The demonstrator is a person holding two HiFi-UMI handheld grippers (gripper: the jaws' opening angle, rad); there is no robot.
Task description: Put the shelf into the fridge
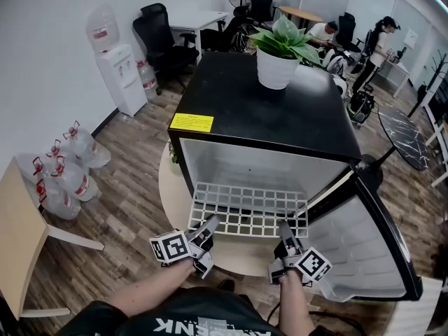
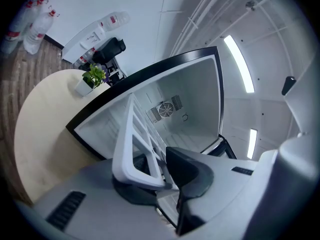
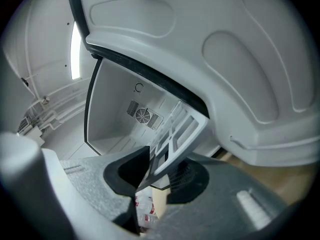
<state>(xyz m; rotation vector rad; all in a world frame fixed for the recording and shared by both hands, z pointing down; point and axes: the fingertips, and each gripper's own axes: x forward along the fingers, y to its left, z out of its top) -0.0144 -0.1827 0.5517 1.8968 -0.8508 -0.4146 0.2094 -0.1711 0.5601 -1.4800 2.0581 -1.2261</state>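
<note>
Now: fridge [image 1: 266,110] is sitting mid-frame in the head view, black top, white cavity facing the lower edge. Its door [image 1: 367,243] is standing wide open toward the lower right. 1 potted plant [image 1: 274,67] is resting on the top, upper centre.

Shelf [image 1: 248,208], a white grid panel, is hanging at the fridge mouth, centre frame. Its far edge is lying just inside the opening; its near edge is sticking out toward the bottom of the frame. It is not seated yet.

Left gripper [image 1: 208,224] is clamping the near-left corner, with the white rim pinched between its 2 dark pads. Right gripper [image 1: 285,231] is doing the same at the near-right corner.

Handling, my read: the shelf is looking light and stiff, but wide, so it is likely to twist if 1 side is leading. The smooth rim may be slippery. The solid outer rim at both near corners is seeming the best hold, rather than the thin inner bars.
</note>
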